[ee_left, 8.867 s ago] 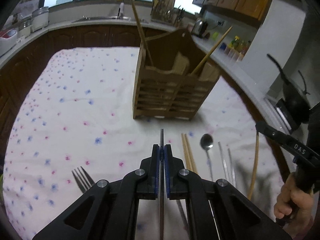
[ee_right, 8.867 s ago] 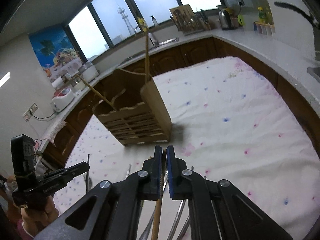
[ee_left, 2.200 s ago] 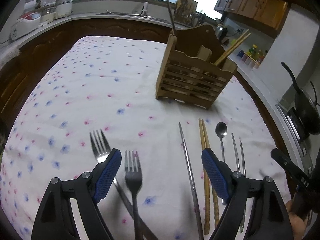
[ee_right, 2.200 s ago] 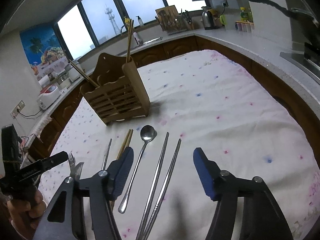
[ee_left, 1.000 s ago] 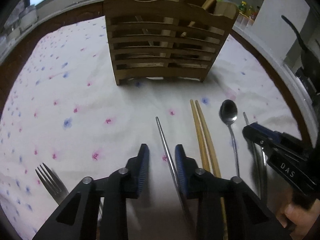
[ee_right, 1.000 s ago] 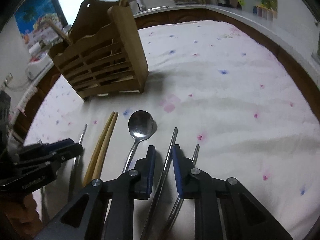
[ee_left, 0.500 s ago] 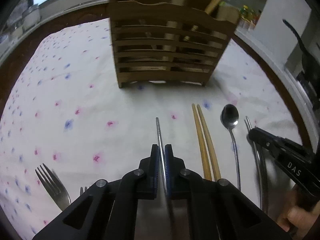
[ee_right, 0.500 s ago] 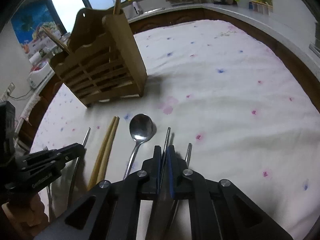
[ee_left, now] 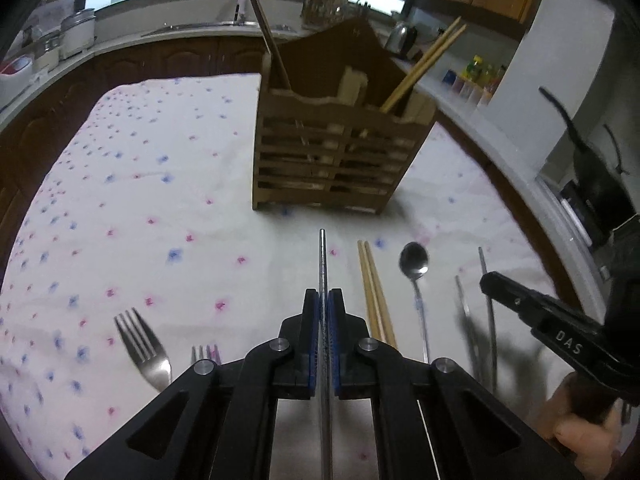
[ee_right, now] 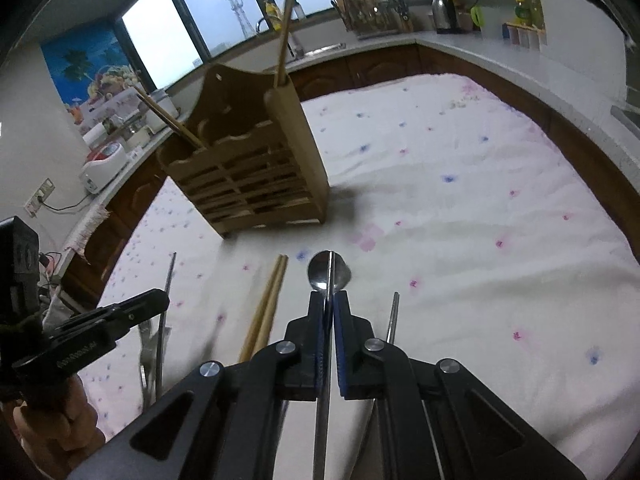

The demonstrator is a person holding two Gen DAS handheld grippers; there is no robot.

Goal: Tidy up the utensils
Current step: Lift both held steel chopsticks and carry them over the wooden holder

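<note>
A kitchen with dark wooden cabinets, a pale counter [ee_left: 472, 116] running round the edge and tall windows [ee_right: 192, 20] at the back. In the middle, a table under a white tablecloth [ee_left: 132, 184] dotted with small pink and blue flowers.

A slatted wooden utensil holder [ee_left: 340, 152] stands upright on the cloth. Wooden chopsticks lean out of its right-hand compartment and a darker stick out of its left, as the left wrist camera sees it.

In front of the holder, loose utensils lie on the cloth. From the left wrist view: two forks [ee_left: 142, 350] at the left, partly hidden by the gripper; a pair of wooden chopsticks [ee_left: 374, 292] side by side; a metal spoon [ee_left: 416, 276], bowl toward the holder; one metal chopstick [ee_right: 392, 316] to the right of the spoon.

The left gripper [ee_left: 324, 300] is closed tight on a metal chopstick [ee_left: 322, 260], which sticks out straight ahead toward the holder. The right gripper [ee_right: 329, 304] is likewise pinched on a second metal chopstick [ee_right: 330, 272], whose tip overlaps the spoon's bowl in the right wrist view. A hand [ee_left: 580, 424] grips the right gripper's handle.
</note>
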